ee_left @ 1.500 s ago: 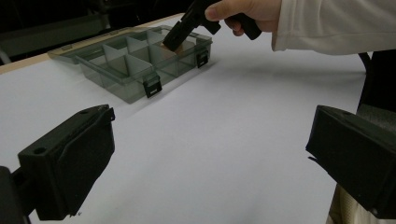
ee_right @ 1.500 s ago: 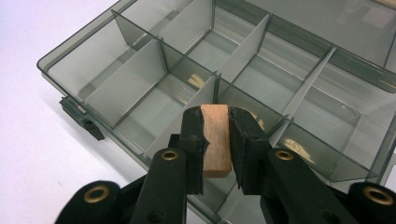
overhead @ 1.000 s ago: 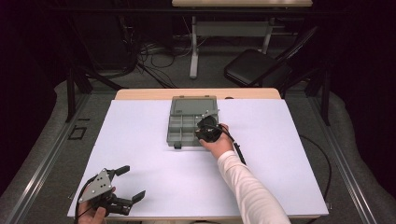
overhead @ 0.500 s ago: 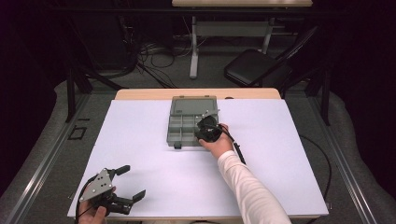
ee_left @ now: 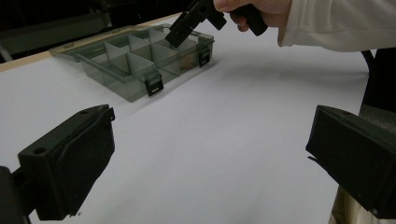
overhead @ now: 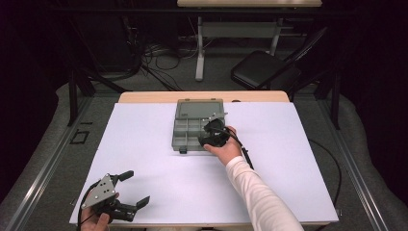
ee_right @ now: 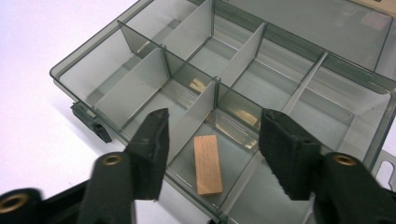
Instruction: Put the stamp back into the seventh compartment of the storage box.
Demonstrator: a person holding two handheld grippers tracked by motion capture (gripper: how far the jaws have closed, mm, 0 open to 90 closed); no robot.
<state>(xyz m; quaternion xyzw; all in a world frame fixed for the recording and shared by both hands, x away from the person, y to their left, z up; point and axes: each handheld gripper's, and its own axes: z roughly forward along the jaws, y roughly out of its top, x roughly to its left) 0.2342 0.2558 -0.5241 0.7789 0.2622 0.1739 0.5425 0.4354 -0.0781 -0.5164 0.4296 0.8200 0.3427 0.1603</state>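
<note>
The small flat wooden block (ee_right: 208,164) lies in a front compartment of the grey transparent plastic organizer box (ee_right: 84,58), below the right tongs (ee_right: 212,140), whose jaws have just been opening, half apart, gripping nothing. The left tongs (overhead: 131,192) are wide open and empty over the white desk (overhead: 298,159).

Right tool (ee_right: 212,135) jaws just opened; left tool (overhead: 129,190) gaping

Bright, even light is falling from above on the white table (overhead: 159,144), while the floor beyond is staying dark. Soft shadows are lying beside the organizer box (ee_left: 135,60). Near jaws are looking blurred in both gripper views; glare is showing on the box dividers.
</note>
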